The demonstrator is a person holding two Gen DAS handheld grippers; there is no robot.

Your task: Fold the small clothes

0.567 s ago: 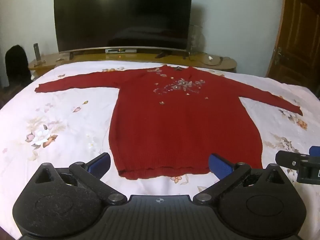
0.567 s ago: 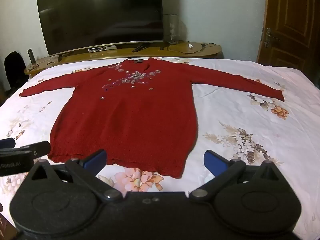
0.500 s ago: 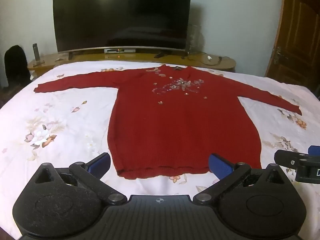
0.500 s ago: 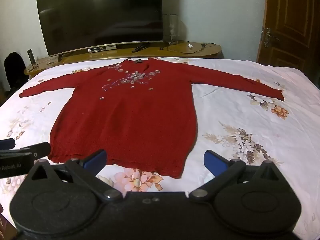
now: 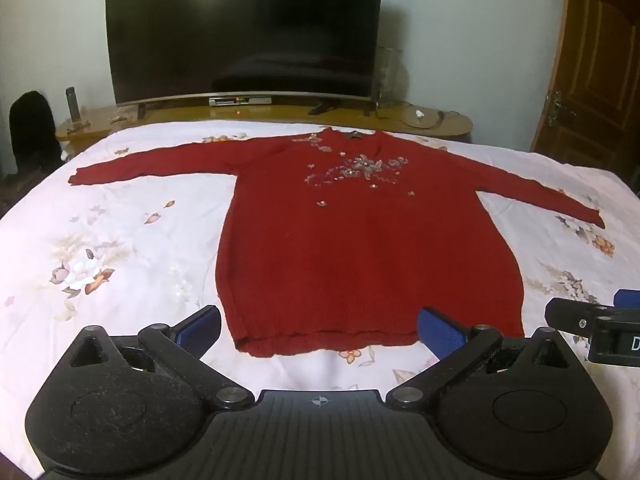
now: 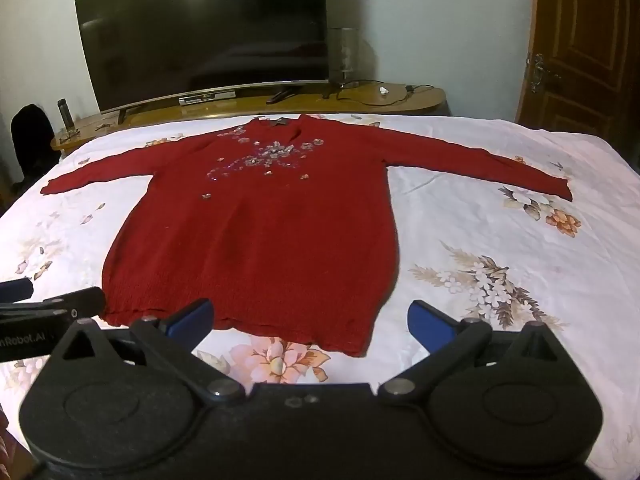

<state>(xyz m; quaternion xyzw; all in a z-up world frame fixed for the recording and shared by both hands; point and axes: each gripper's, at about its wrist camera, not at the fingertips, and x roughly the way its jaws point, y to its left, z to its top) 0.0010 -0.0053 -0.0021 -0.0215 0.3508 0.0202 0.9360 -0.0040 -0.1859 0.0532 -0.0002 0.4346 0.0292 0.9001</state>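
Both grippers, left [image 5: 319, 330] and right [image 6: 310, 320], spread wide, empty, near sweater [image 5: 360, 240] hem; thin knit edge may slip the pinch, or sheet [image 5: 120, 248] gets caught too.

A: Where does the sweater [image 5: 360, 248] lie?

B: Flat on the bed [image 5: 120, 248], sleeves spread left and right, hem nearest both tools.

A: And the tools?

B: The left tool [image 5: 318, 330] is before the hem's left part, the right tool [image 6: 310, 320] before its right corner.

A: Behind the bed?

B: A tabletop [image 5: 440, 124] carrying the television [image 5: 244, 28]; a door [image 5: 596, 60] stands right.
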